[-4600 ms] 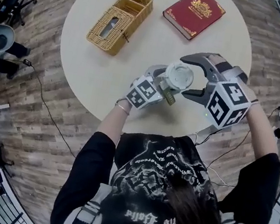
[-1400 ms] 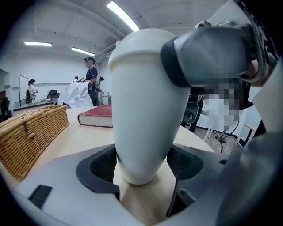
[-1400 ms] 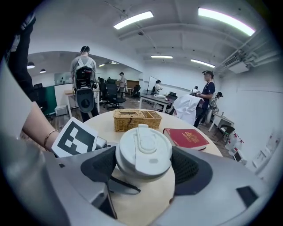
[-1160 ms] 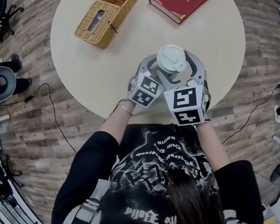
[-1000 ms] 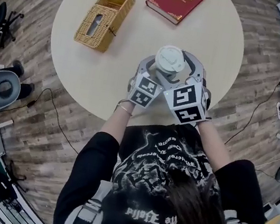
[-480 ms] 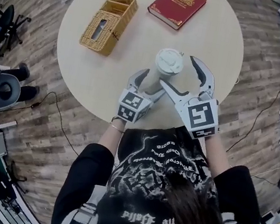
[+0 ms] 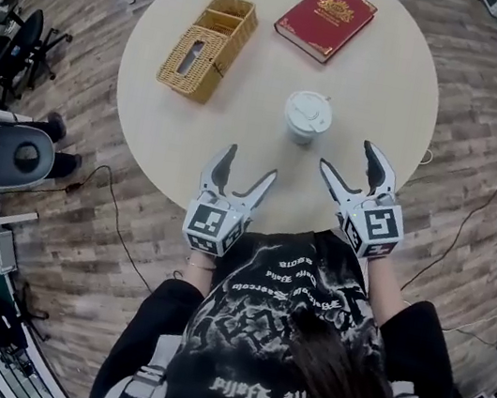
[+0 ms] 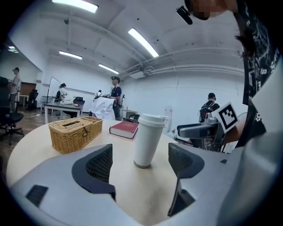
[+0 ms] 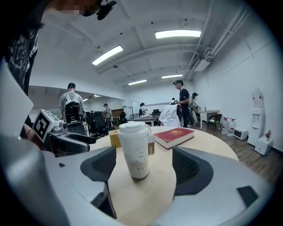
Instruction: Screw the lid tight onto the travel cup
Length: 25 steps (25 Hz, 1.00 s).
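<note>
- One cup (image 7: 306,118) stands upright near the middle of the round table (image 7: 392,85). It is tall and white, and its white lid (image 7: 309,111) sits on top.
- Only bare tabletop lies between the cup and the two grippers at the near edge.
- The left gripper (image 7: 250,163) hangs near-left of the cup with its jaws spread wide, gripping nothing.
- The right gripper (image 7: 347,156) hangs near-right of the cup. Its jaws are apart, have just been closing slightly, and have nothing between the pads.
- One wicker basket (image 7: 208,47) lies far-left of the cup, well apart from it.
- One red book (image 7: 326,20) lies flat beyond the cup, right of the basket.
</note>
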{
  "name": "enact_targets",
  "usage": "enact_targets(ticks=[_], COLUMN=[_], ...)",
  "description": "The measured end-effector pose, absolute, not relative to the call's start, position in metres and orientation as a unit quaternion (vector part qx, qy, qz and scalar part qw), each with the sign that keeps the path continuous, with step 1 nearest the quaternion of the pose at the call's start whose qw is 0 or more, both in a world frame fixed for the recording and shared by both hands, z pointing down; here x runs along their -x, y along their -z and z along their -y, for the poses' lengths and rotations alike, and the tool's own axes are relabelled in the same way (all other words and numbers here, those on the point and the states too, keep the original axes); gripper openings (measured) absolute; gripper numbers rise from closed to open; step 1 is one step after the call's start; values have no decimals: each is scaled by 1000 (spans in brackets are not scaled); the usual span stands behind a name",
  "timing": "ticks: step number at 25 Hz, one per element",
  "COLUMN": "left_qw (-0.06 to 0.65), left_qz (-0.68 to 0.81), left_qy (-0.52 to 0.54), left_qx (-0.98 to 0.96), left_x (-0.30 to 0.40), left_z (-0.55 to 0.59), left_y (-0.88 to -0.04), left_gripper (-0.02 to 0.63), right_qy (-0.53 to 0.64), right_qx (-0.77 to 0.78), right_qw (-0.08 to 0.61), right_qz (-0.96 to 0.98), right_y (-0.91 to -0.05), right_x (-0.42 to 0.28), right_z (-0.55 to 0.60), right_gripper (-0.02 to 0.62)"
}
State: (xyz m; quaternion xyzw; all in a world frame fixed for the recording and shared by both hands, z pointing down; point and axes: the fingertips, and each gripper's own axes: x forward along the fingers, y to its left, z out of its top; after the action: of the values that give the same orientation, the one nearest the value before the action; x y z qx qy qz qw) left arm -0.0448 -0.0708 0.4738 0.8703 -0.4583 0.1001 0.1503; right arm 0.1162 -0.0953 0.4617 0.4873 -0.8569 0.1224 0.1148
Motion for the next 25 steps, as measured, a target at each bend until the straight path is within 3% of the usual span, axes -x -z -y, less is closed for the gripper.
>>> enact_targets(ticks=[9, 14, 15, 17, 18, 21, 25], left_qw=[166, 167, 167, 164, 162, 158, 141], left_qz=[471, 451, 450, 451, 451, 446, 441], left_qy=[-100, -73, -69, -70, -72, -77, -97], left_qx=[-860, -874, -875, -874, -875, -878, -881], left_x=[50, 33, 31, 27, 25, 19, 13], left_z=[58, 56, 56, 56, 55, 52, 52], left_y=[-477, -465, -464, -464, -464, -463, -464], left_gripper=[399, 387, 344, 177, 131, 44, 21], right_qy=[-135, -129, -127, -120, -117, -110, -113], right_qx=[-479, -456, -455, -456, -457, -461, -459], right_qw=[148, 147, 147, 147, 147, 146, 146], right_qz=[855, 868, 869, 869, 869, 868, 869], right_y=[-493, -483, -481, -478, -477, -473, -473], right_x=[-112, -99, -96, -93, -92, -90, -87], right_z=[70, 65, 65, 64, 63, 62, 60], right_gripper=[399, 236, 196, 127, 104, 9, 8])
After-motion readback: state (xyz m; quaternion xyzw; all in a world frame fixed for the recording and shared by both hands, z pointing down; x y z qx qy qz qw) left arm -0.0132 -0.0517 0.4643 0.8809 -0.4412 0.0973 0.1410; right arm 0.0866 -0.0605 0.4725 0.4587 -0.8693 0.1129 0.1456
